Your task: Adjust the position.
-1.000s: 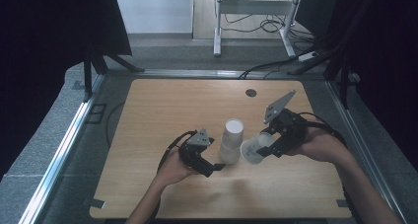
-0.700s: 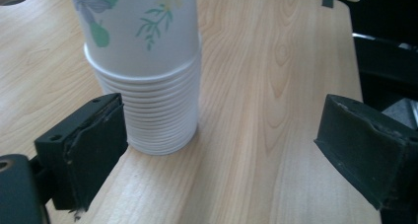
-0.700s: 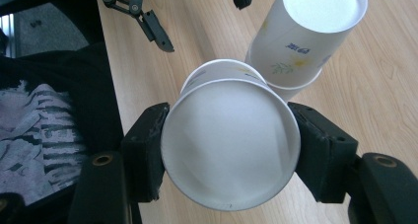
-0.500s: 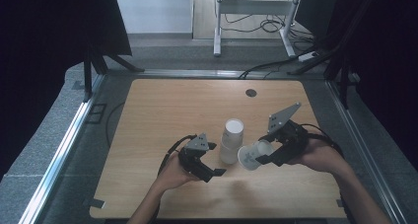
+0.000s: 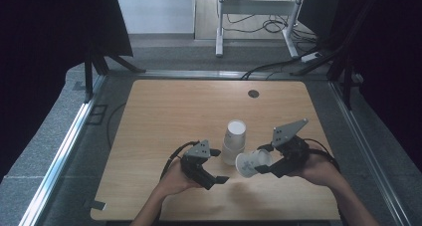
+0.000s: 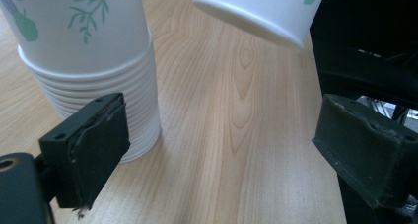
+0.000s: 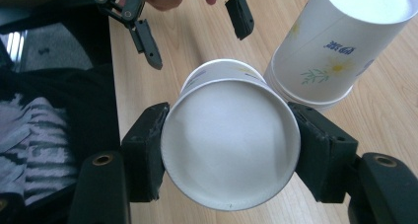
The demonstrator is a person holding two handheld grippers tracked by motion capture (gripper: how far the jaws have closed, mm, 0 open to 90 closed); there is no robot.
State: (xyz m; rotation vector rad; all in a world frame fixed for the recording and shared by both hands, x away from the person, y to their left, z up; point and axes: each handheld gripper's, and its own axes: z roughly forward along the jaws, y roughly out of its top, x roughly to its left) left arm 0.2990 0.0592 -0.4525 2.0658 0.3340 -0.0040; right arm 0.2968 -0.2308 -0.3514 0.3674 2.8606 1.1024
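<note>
On the light wooden table, a stack of upside-down white paper cups printed with green sprigs and yellow flowers stood a little right of centre, its closed bottom facing up. At about four o'clock from the stack, just beside it, the right gripper was clamped on a single white paper cup lying on its side, its rim turned toward the left gripper. In the right gripper view both black pads pressed against the cup's wall near its closed base, one at nine o'clock and one at three o'clock, with the stack at one o'clock behind it.

The left gripper sat at about seven o'clock from the stack, near it but not touching. Its jaws stood apart and had just been closing a little, with only bare tabletop between them. In the left gripper view the ribbed rims of the stack rose at eleven o'clock, and the held cup's rim hung at one o'clock, clear of the table.
</note>
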